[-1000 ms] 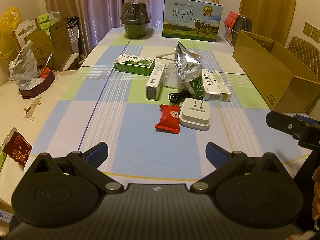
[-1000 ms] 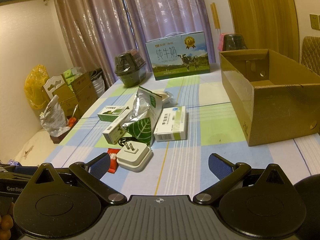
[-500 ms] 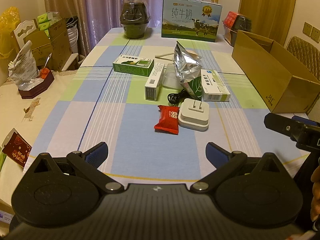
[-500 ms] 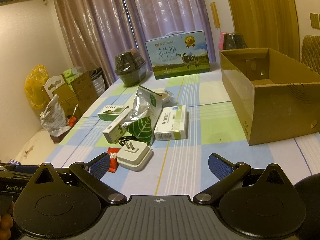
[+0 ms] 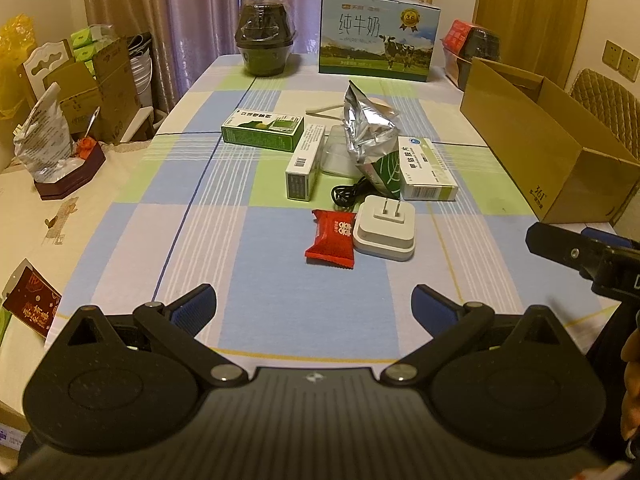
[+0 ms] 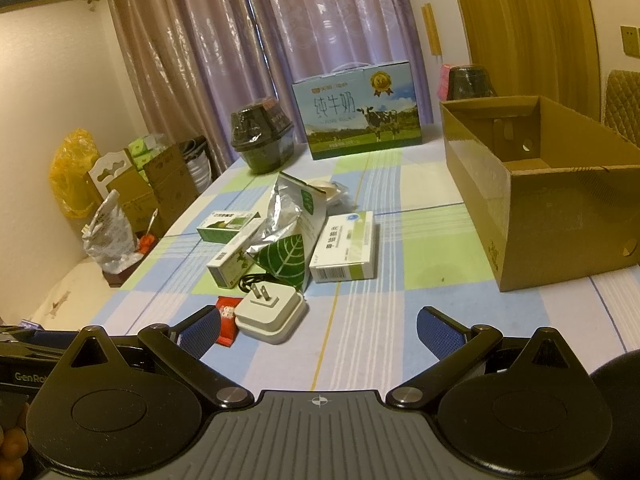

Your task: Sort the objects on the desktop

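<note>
Desktop objects sat clustered mid-bench while the left hand-held gripper [image 5: 314, 307] hovered spread and empty at the near edge. Right hand-held gripper [image 6: 318, 330] too, wide apart, nothing between its pads. At 12 o'clock of the left one lay a red candy packet [image 5: 331, 238], touching the white charger [image 5: 385, 227]. Beyond stood the foil bag [image 5: 370, 136] among medicine boxes [image 5: 426, 169]. At 2 o'clock, the open cardboard box [image 5: 548, 140].

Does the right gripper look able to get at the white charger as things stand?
Probably yes: the right gripper is open, and the white charger lies just ahead to its left, with only bare tablecloth between.
</note>
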A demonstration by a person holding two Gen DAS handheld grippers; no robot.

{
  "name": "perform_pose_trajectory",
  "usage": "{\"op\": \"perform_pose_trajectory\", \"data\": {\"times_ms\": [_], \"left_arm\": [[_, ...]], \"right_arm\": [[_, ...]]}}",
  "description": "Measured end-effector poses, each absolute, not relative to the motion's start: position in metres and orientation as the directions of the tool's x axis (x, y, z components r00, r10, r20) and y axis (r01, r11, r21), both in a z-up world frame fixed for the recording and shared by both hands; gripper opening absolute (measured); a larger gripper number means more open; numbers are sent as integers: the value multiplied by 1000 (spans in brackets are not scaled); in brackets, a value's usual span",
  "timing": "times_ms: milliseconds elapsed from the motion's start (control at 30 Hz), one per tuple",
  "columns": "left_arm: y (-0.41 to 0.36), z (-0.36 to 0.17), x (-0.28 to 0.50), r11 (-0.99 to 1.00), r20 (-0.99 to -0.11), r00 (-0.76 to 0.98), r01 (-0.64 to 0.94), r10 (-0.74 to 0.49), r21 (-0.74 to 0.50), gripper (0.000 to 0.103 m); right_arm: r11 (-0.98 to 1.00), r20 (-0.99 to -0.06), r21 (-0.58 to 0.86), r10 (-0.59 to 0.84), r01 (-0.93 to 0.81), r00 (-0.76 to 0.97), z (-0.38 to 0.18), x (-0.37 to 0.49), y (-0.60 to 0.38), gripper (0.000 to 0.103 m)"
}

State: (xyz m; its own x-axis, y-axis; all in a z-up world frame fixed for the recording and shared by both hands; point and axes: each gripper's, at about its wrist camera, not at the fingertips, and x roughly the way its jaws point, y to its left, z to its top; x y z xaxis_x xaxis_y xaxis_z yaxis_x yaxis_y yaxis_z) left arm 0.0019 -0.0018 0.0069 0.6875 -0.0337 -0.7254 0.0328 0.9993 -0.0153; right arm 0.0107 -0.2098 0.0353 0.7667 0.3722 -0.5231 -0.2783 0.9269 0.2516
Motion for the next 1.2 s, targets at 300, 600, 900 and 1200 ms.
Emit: {"op": "perform_pose_trajectory", "data": {"times_ms": [300,600,900,1200], "left_arm": [[0,8,5,999,-728,685,48,-39,-9,102],[4,8,24,993,-736,676,106,-30,57,102],[4,-10,62,975,-762,643,208,-73,82,102],[-3,-51,100,942,-782,609,324,-136,88,94]], "right_arm": [[917,-514,254,397,-307,761,38,11,-212,101],[904,-594,157,409,-398,693,36,38,-197,101],[821,-654,22,443,-570,613,12,77,-183,101],[720,-704,12,499,-694,505,-12,113,-164,81]]}}
